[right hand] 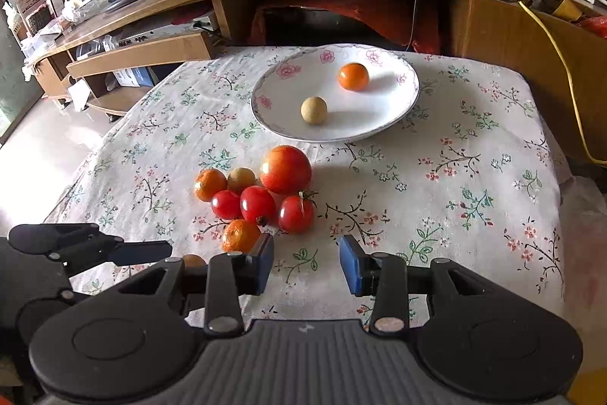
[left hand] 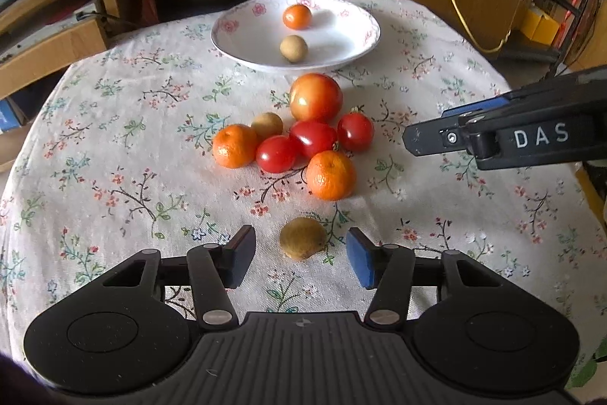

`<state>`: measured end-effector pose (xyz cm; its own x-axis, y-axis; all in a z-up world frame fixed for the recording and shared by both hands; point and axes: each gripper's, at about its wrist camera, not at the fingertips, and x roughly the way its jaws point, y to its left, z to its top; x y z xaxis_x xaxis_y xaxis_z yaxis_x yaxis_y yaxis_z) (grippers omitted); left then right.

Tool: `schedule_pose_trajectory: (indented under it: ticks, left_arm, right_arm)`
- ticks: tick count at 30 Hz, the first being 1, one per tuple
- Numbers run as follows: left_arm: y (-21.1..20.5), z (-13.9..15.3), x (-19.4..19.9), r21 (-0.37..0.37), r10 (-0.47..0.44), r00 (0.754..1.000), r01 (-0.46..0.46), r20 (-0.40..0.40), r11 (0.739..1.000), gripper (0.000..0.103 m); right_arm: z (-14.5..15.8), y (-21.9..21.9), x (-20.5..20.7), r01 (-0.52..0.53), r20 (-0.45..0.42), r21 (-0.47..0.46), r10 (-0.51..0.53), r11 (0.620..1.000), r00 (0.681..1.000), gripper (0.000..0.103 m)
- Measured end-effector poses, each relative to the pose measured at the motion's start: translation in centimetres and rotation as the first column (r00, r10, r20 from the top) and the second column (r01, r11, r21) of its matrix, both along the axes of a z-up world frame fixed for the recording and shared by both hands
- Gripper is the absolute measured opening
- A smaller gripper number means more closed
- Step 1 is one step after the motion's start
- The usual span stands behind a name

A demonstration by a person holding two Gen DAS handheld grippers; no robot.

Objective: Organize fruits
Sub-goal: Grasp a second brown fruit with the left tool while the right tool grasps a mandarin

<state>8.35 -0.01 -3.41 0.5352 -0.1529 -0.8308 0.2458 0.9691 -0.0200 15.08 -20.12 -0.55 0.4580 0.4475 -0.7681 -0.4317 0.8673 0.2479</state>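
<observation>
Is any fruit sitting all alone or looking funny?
Yes. One brown fruit lies by itself on the tablecloth, apart from the pile, between the open fingers of the left gripper, which do not touch it. Its lower edge looks flattened or chipped. Two fruits are on the plate; the rest are clustered beside it.

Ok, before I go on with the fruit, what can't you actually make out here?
- Brown fruit, right wrist view: almost wholly hidden behind the right claw's own finger.
- Near tangerine, right wrist view: lower edge covered by that finger.
- Right claw, left wrist view: cut off by the frame's right edge, so its opening is unreadable there.
- Plate: far rim pattern too small.
</observation>
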Motion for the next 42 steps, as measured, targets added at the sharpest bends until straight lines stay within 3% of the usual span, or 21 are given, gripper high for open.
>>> schedule_pose_trajectory:
  ticks: [5, 8, 18, 28, 32, 36, 39, 42]
  left_arm:
    - [0.2, -0.2, 0.1, -0.003, 0.004, 1.0, -0.004, 0.004, 1.0, 0.037]
    - [0.6, 0.0, -0.1, -0.016, 0.01, 1.0, -0.01, 0.007, 1.0, 0.034]
    - [2.9, 0.6, -0.5, -0.024, 0.058, 0.998, -0.058, 0.003, 0.998, 0.034]
    - [3.1, 0.2, -0.5, -0.014, 0.045, 0.999, -0.045, 0.0, 0.999, 0.038]
    - [3.2, 0.2, -0.5, -0.013, 0.049, 0.999, -0.049, 0.007, 0.999, 0.047]
    - [3.2, 0.0, -0.3, -0.01, 0.046, 0.999, -0.046, 0.007, 0.999, 0.045]
    - [3.1, 0.0, -0.4, -0.014, 0.031, 1.0, -0.031, 0.004, 0.999, 0.035]
    - [2.7, -0.1, -0.4, 0.001, 0.021, 1.0, -0.021, 0.005, 1.0, 0.034]
  right_arm:
    - [-0.5, 0.3, 0.4, -0.005, -0.016, -0.008, 0.005, 1.0, 1.0, 0.038]
    - [-0.4, 0.9, 0.5, -0.018, -0.018, -0.003, 0.018, 1.0, 1.0, 0.038]
    - [-1.1, 3.9, 0.1, -0.091, -0.04, 0.011, 0.092, 0.996, 0.995, 0.039]
    - [-3.2, 6.6, 1.0, -0.136, -0.063, 0.009, 0.137, 0.991, 0.989, 0.039]
    - [-3.5, 6.9, 1.3, -0.134, -0.046, 0.003, 0.134, 0.991, 0.99, 0.039]
    - [-3.4, 6.7, 1.3, -0.125, -0.035, -0.01, 0.125, 0.992, 0.992, 0.035]
    - [-3.3, 6.7, 1.1, -0.14, -0.035, -0.022, 0.139, 0.99, 0.99, 0.033]
    - [-3.1, 6.5, 0.8, -0.148, -0.029, -0.036, 0.147, 0.988, 0.989, 0.032]
